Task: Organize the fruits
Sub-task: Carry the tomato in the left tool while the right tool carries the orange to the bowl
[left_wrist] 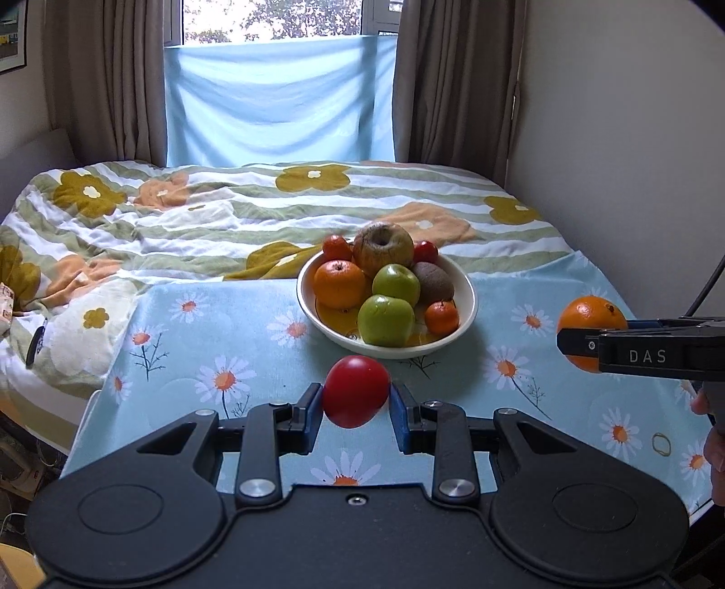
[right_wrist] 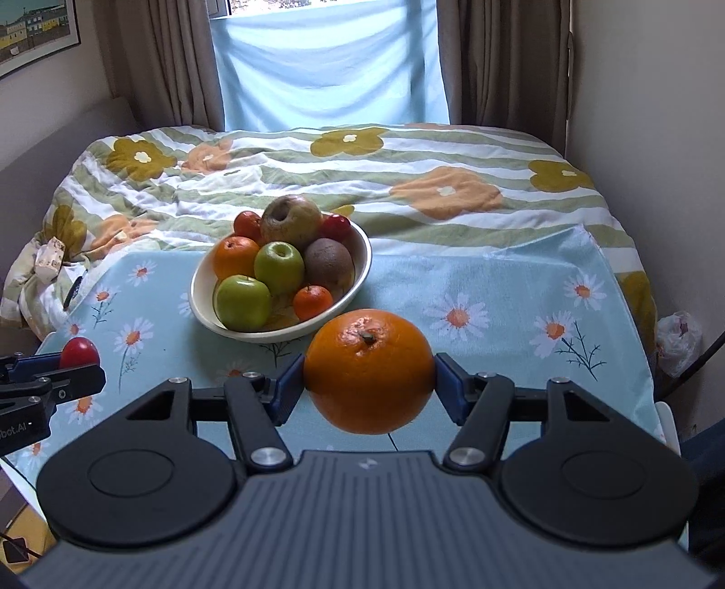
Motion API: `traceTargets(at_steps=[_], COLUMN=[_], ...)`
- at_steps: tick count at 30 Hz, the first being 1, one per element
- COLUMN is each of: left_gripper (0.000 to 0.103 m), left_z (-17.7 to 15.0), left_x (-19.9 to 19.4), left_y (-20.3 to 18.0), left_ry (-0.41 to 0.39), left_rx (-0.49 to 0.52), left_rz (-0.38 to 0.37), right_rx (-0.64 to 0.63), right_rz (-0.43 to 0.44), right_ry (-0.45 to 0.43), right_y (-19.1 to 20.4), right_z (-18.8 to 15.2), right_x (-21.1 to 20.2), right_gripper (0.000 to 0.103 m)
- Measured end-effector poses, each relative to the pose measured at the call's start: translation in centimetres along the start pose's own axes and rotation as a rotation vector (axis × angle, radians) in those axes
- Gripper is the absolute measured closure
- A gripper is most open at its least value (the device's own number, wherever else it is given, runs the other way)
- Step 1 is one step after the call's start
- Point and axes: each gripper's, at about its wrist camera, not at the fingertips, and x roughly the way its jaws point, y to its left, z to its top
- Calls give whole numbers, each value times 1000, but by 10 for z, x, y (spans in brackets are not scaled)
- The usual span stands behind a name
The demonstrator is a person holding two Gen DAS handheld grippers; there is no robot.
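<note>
Left gripper point(left_wrist: 356, 404) pinching a smooth, slippery red tomato point(left_wrist: 356, 397) and right gripper point(right_wrist: 369, 386) clamping a firm, heavier orange point(right_wrist: 369, 370), both probably best held across the widest girth.

Soft daylight enters from the window point(left_wrist: 272, 20) at 12 o'clock, its lower part veiled by a pale blue cloth point(left_wrist: 276, 99) that glows evenly. The bowl point(left_wrist: 466, 312) casts a faint shadow toward 6 o'clock on the worktop point(left_wrist: 217, 326). Both views are sharp at centre; fisheye bending curves the walls, with dark vignetting at the corners. The window pane is overexposed.
</note>
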Motion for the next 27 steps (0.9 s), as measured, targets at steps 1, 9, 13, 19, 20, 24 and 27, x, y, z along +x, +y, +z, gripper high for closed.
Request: traceTargets(at_steps=[1,9,13,19,20,24,27], left_gripper=[68,68,68,68,68,68,68], left_z=[4,38,55,76,79,88,91], left_x=[-3,-10,4,39,45,72,91], left_y=[1,15,22,30,31,34,33], left_ry=[-11,-74,-70,-43,-38,-8,16], left_rx=[-3,4,23,51,59,82,101], left_rz=[6,9,-11,-43,-48,-72,-89], right_rx=[-1,-11,-4,15,21,39,53], right_rz=[8,42,38,27,25,13,2], right_ry=[-2,-30,-39,-28,-24,-9,4], right_y=[1,16,25,36,36,38,40], right_z=[3,27,43,62,64,73,78], right_x=[-3,-16,-12,12,17,36,51], right_gripper=[27,27,27,27,27,27,27])
